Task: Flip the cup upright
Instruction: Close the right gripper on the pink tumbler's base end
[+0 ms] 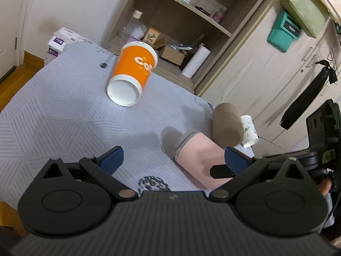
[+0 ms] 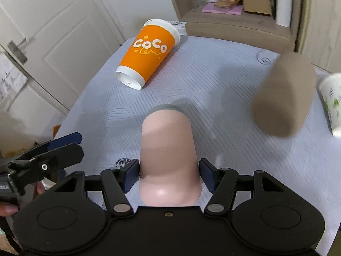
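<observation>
This is a room in a home. A white panelled door with a metal handle (image 2: 18, 52) stands at one side, above a strip of warm wooden floor (image 1: 12, 79). Beige built-in cupboards (image 1: 270, 68) hold an open wooden shelf unit (image 1: 181, 21) crowded with household odds and ends: a clear plastic bottle (image 1: 133, 24), a small cardboard box (image 1: 171, 55), a white paper roll (image 1: 196, 61). A pale grey quilted cloth with line patterns (image 1: 64, 111) covers the table.
</observation>
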Motion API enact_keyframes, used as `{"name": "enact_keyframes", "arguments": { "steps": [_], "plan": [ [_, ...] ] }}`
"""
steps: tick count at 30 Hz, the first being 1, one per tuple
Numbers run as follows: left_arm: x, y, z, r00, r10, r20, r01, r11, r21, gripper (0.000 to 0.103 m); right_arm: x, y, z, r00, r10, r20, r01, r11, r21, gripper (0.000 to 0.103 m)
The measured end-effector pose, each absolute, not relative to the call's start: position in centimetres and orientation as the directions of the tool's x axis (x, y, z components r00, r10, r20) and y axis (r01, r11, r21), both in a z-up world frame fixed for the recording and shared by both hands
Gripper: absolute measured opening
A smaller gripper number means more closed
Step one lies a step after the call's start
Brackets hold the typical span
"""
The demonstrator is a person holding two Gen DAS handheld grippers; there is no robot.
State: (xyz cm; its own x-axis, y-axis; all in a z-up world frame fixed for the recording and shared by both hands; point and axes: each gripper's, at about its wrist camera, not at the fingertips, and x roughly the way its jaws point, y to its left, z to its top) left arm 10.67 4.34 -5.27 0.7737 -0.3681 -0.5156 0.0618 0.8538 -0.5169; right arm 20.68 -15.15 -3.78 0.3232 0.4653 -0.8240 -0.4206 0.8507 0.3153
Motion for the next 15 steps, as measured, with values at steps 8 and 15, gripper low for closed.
{"name": "enact_keyframes", "arguments": {
  "steps": [8, 15],
  "plan": [
    [10.9, 2.1, -5.7, 0.729, -0.419, -0.541, 0.068, 0.832, -0.551, 0.102, 18.2, -16.4, -5.0, 0.345, 0.447, -0.825, -0.403, 0.865, 0.3, 0.067],
    [12.0, 0.7, -6.5, 0.678, -0.479, -0.557, 0.075, 0.799, -0.597, 0.101, 18.3, -18.0, -5.4, 0.333, 0.486, -0.808, -0.392, 0.851, 0.35, 0.069]
  ]
}}
